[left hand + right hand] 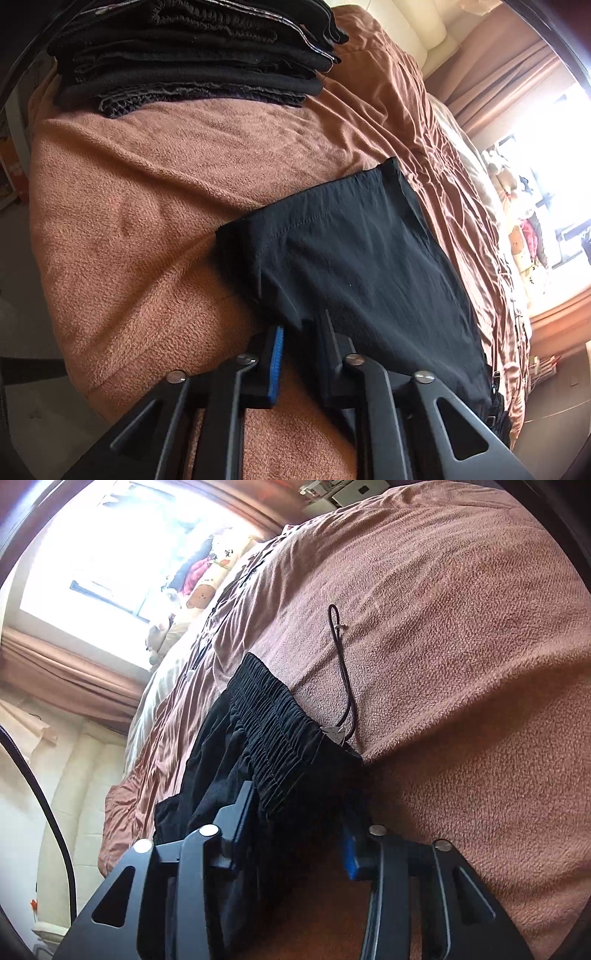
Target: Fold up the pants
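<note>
The left black two-finger gripper with blue pads (301, 332) points steeply down, its jaws drawn close together and pinching a fold of thin black fabric (351, 251) at the near edge. The right black two-finger gripper with blue pads (295, 812) tilts gently downward, its jaws clamped on the gathered black elastic waistband (273, 731)

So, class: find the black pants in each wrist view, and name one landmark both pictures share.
Left wrist view: the black pants lie lower centre-right, hem end, running into the tool.
Right wrist view: the black pants sit centre-left, elastic waistband showing.
Shared landmark: the brown fleece blanket underneath.
</note>
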### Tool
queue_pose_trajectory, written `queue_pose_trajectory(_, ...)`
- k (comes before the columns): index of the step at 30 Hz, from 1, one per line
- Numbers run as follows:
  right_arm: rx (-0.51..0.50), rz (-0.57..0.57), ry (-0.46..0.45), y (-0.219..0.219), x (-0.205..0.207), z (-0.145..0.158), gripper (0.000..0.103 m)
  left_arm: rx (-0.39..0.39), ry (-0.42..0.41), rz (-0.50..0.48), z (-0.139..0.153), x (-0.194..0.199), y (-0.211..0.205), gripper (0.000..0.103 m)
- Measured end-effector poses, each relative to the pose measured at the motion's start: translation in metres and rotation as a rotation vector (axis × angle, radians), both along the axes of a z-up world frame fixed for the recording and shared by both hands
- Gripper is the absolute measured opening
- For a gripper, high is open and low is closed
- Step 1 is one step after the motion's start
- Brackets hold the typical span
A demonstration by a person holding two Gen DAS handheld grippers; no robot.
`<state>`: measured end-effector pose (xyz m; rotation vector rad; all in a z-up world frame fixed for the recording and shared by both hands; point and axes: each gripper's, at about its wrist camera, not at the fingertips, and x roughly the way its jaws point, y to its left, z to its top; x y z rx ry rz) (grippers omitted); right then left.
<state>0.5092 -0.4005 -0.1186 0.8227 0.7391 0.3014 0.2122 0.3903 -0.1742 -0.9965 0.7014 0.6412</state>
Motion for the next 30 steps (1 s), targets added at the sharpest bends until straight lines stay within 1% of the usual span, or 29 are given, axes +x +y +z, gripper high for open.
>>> queue_pose_trajectory(2, -0.010, 0.006, -0.020, -0.002, -0.006, 0.006, 0.022, -0.006, -0.009, 0.007, -0.001, 0.000, 0.003, 0.006)
queue_pose_trajectory(5, -0.011, -0.007, -0.043, -0.008, -0.021, 0.015, 0.020, 0.011, -0.006, -0.008, 0.001, 0.003, 0.001, 0.003)
queue_pose_trajectory(7, -0.015, -0.011, -0.051, -0.013, -0.031, 0.021, 0.019, 0.016, -0.013, -0.018, 0.004, 0.005, 0.001, 0.003)
queue_pose_trajectory(14, -0.073, -0.025, -0.055, -0.022, -0.064, 0.037, 0.018, -0.007, -0.054, -0.036, 0.005, 0.007, 0.005, 0.003)
queue_pose_trajectory(19, -0.096, -0.069, -0.042, -0.017, -0.074, 0.041, 0.018, -0.027, -0.082, -0.053, 0.003, 0.008, 0.011, 0.003)
queue_pose_trajectory(22, -0.118, -0.085, -0.034, -0.012, -0.075, 0.046, 0.019, -0.040, -0.085, -0.067, 0.002, 0.012, 0.012, 0.003)
queue_pose_trajectory(25, -0.197, -0.084, 0.040, -0.003, -0.070, 0.043, 0.026, -0.071, -0.082, -0.074, -0.003, 0.014, 0.015, 0.003)
queue_pose_trajectory(26, -0.208, -0.085, 0.067, -0.001, -0.069, 0.042, 0.032, -0.085, -0.091, -0.075, -0.005, 0.012, 0.015, 0.007)
queue_pose_trajectory(27, -0.217, -0.087, 0.082, 0.002, -0.071, 0.042, 0.044, -0.097, -0.098, -0.076, -0.006, 0.011, 0.016, 0.011)
queue_pose_trajectory(28, -0.225, -0.090, 0.085, 0.004, -0.074, 0.043, 0.052, -0.107, -0.111, -0.078, -0.007, 0.008, 0.017, 0.017)
queue_pose_trajectory(29, -0.232, -0.096, 0.079, 0.006, -0.079, 0.045, 0.063, -0.119, -0.127, -0.078, -0.008, 0.005, 0.017, 0.021)
queue_pose_trajectory(30, -0.235, -0.102, 0.072, 0.008, -0.085, 0.047, 0.066, -0.126, -0.140, -0.077, -0.009, 0.003, 0.018, 0.022)
